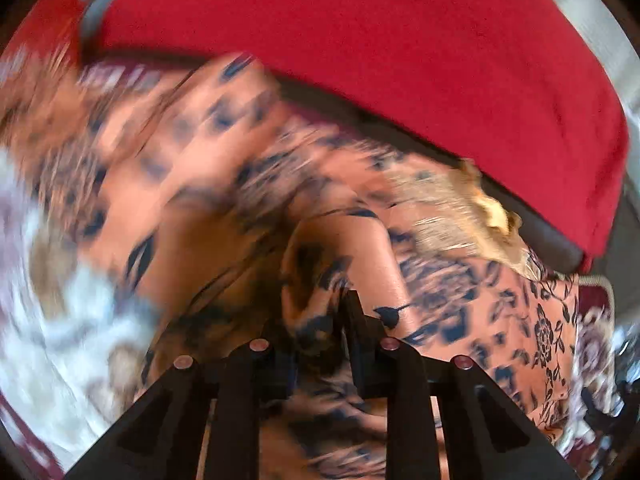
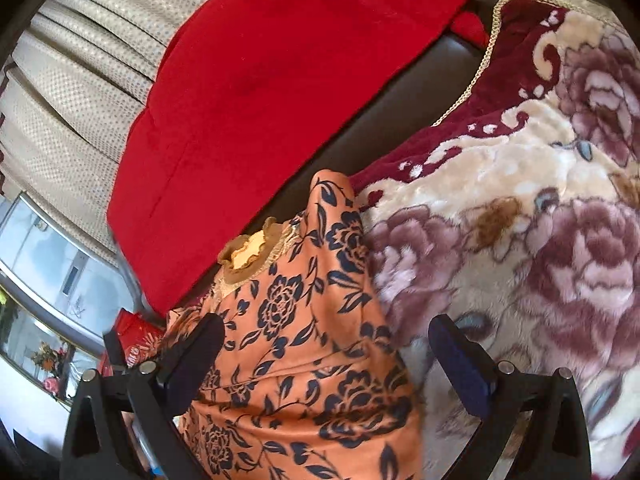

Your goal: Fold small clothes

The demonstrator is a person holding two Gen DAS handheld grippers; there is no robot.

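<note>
An orange garment with a dark navy flower print (image 2: 304,344) and a gold frilled collar (image 2: 250,254) lies on a plush floral blanket (image 2: 520,240). In the left wrist view the garment (image 1: 248,184) is blurred by motion. My left gripper (image 1: 320,316) is shut on a fold of this garment, with cloth bunched between its fingers. My right gripper (image 2: 326,344) is open, its fingers standing wide on either side of the garment just above it, gripping nothing.
A red cloth (image 2: 272,92) lies beyond the garment, over a dark surface (image 2: 400,120); it also shows in the left wrist view (image 1: 400,60). A beige dotted curtain (image 2: 80,80) hangs at the left. A red packet (image 2: 134,344) sits by the right gripper's left finger.
</note>
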